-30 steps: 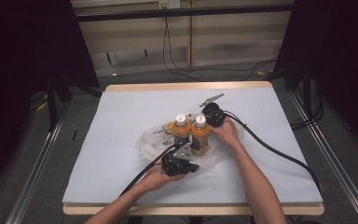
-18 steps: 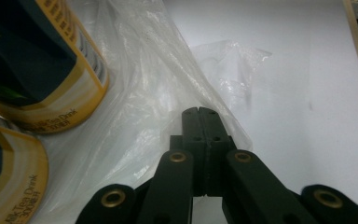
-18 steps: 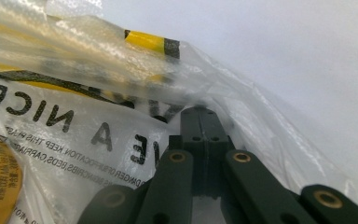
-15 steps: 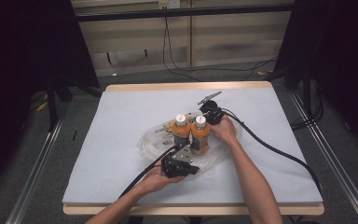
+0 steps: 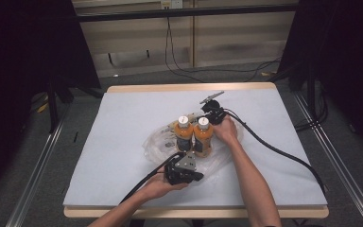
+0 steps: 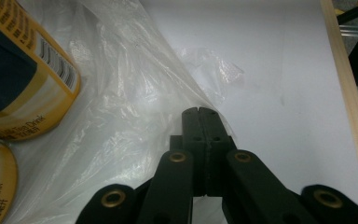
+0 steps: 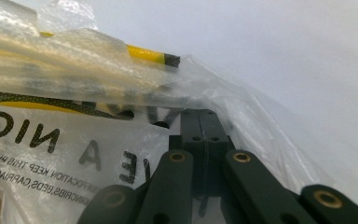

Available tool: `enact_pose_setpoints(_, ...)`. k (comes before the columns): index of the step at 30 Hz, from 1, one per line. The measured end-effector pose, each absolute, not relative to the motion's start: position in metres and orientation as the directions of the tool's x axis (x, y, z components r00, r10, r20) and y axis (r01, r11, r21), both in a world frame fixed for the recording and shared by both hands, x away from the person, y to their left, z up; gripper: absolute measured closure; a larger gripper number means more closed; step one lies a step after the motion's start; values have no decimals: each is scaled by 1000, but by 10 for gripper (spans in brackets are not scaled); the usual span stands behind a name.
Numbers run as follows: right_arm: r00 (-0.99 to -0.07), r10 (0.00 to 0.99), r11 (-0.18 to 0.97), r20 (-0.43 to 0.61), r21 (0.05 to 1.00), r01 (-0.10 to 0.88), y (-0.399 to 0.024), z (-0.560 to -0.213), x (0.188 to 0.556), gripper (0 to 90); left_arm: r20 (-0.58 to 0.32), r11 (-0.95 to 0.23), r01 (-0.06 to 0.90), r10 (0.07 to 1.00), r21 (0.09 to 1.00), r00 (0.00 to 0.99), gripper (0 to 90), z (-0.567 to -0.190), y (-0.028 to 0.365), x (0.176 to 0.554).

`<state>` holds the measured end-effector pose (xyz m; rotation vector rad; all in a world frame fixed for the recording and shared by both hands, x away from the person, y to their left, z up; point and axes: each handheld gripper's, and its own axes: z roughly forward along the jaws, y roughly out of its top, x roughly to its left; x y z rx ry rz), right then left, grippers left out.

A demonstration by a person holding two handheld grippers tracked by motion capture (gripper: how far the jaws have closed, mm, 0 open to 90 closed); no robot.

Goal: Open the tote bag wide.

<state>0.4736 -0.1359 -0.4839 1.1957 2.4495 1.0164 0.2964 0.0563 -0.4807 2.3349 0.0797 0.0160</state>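
The clear bag (image 5: pixel 158 142) in mid frame is pinched by both grippers' closed jaws: left gripper (image 6: pixel 199 114), right gripper (image 7: pixel 199 116). It is likely being held wide around the two bottles (image 5: pixel 194 137).

In the left gripper view, two bottles (image 6: pixel 23 74) are cut off by the left edge, their label print partly lost. In the right gripper view, the bag (image 7: pixel 74 116) blurs whatever lies inside, and its printed lettering runs off the left edge.

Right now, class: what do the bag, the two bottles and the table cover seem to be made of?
Bag: thin clear plastic film, glossy, crinkled, with shiny highlights and printed warning text. Two bottles: probably clear plastic holding orange drink, with white caps and printed glossy labels. Table cover: a matte white sheet, paper or cloth, hard to tell; a wood-looking edge shows round it.
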Motion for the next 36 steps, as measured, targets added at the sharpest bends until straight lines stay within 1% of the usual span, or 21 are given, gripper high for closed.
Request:
enact_pose_setpoints(8, -616, 781, 394, 100, 685, 612, -136, -486, 477, 900, -5, -697, 30, 37, 716, 999, 900, -480, 56, 293)
enact_pose_setpoints(9, -611, 785, 388, 100, 690, 611, -136, -486, 478, 900, -1, -711, 26, 35, 703, 999, 900, -478, 56, 293)
enact_pose_setpoints(10, -603, 791, 380, 104, 690, 616, -136, -486, 478, 900, -11, -698, 30, 32, 716, 999, 900, -479, 56, 293)
enact_pose_setpoints(17, -592, 800, 368, 99, 698, 615, -134, -488, 484, 900, -25, -704, 37, 27, 709, 999, 900, -479, 58, 296)
enact_pose_setpoints(20, -584, 810, 384, 51, 706, 595, -135, -488, 484, 900, -17, -707, 37, 35, 706, 999, 900, -478, 59, 296)
enact_pose_setpoints(22, -570, 819, 371, 59, 704, 606, -137, -488, 485, 900, -27, -703, 47, 39, 710, 999, 900, -479, 60, 296)
enact_pose_setpoints(24, -580, 813, 381, 52, 705, 598, -136, -487, 485, 900, -51, -695, 67, 44, 716, 998, 900, -479, 62, 299)
enact_pose_setpoints(28, -601, 794, 377, 91, 701, 605, -138, -483, 480, 900, -91, -670, 102, 52, 736, 994, 900, -480, 64, 303)
enact_pose_setpoints(31, -620, 778, 372, 104, 718, 588, -138, -475, 473, 900, -113, -649, 127, 64, 750, 992, 900, -476, 65, 305)
enact_pose_setpoints(36, -633, 766, 364, 109, 739, 567, -142, -466, 461, 900, -111, -629, 134, 76, 766, 991, 900, -472, 67, 304)
